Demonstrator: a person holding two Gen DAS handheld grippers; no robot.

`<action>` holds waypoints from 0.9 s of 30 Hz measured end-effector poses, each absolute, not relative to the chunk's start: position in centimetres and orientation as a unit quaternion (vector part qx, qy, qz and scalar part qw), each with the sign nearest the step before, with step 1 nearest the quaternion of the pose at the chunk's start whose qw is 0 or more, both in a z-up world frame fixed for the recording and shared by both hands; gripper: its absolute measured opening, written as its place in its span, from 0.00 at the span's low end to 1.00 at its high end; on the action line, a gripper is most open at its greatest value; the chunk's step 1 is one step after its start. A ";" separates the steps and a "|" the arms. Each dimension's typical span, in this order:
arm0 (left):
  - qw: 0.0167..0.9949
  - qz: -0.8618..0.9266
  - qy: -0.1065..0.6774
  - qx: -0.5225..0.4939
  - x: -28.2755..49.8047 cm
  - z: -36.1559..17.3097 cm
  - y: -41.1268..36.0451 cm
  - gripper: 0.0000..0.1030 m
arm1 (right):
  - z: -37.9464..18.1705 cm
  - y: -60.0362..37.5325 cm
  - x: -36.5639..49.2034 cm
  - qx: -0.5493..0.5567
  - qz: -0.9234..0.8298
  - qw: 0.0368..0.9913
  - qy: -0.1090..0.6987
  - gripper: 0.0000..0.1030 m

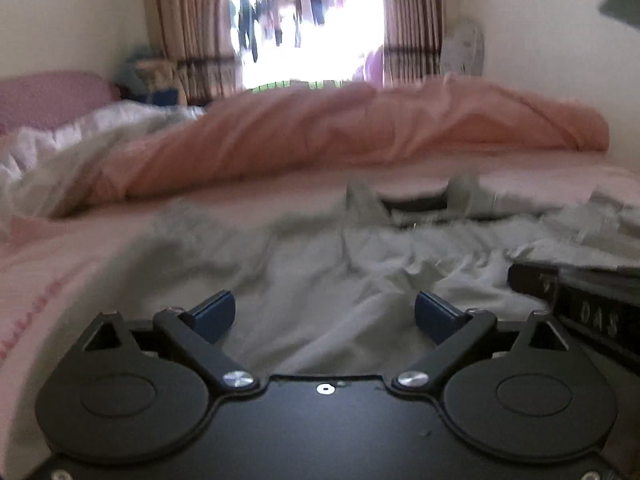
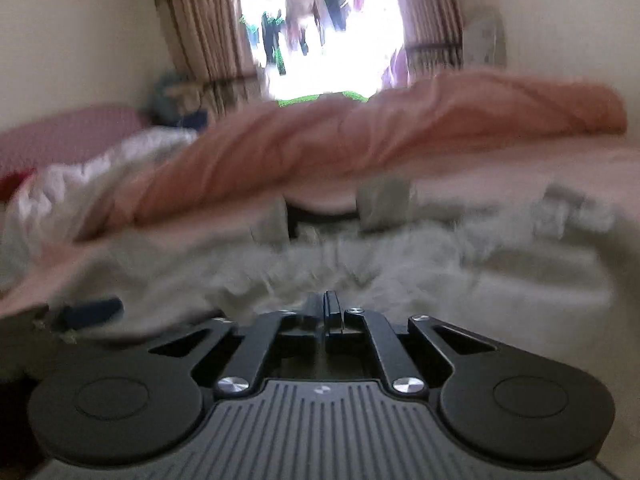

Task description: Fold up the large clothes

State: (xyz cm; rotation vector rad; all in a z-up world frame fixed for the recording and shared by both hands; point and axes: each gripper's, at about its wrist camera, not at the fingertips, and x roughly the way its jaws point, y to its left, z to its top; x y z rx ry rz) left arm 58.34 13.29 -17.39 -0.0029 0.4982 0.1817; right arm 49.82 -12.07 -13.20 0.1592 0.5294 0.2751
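A large light-grey garment (image 1: 312, 264) lies spread and wrinkled on the pink bed, its collar (image 1: 416, 200) at the far end. My left gripper (image 1: 325, 314) is open just above the garment's near part, blue pads wide apart, holding nothing. In the right wrist view the same garment (image 2: 400, 264) is motion-blurred. My right gripper (image 2: 331, 308) has its fingers pressed together at the garment's near edge; whether cloth is pinched between them cannot be told. The right gripper's black body (image 1: 580, 300) shows at the right in the left wrist view.
A rolled peach duvet (image 1: 360, 136) lies across the far side of the bed, with white bedding (image 1: 60, 152) at the left. A pink sheet (image 1: 48, 264) covers the mattress. Curtains and a bright window (image 1: 308, 24) stand behind, and a fan (image 1: 462, 52) by the right wall.
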 end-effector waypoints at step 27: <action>0.941 0.208 0.256 -0.075 58.4 -16.6 25.7 1.00 | -13.8 -25.2 52.5 0.027 -0.106 0.962 0.251 0.08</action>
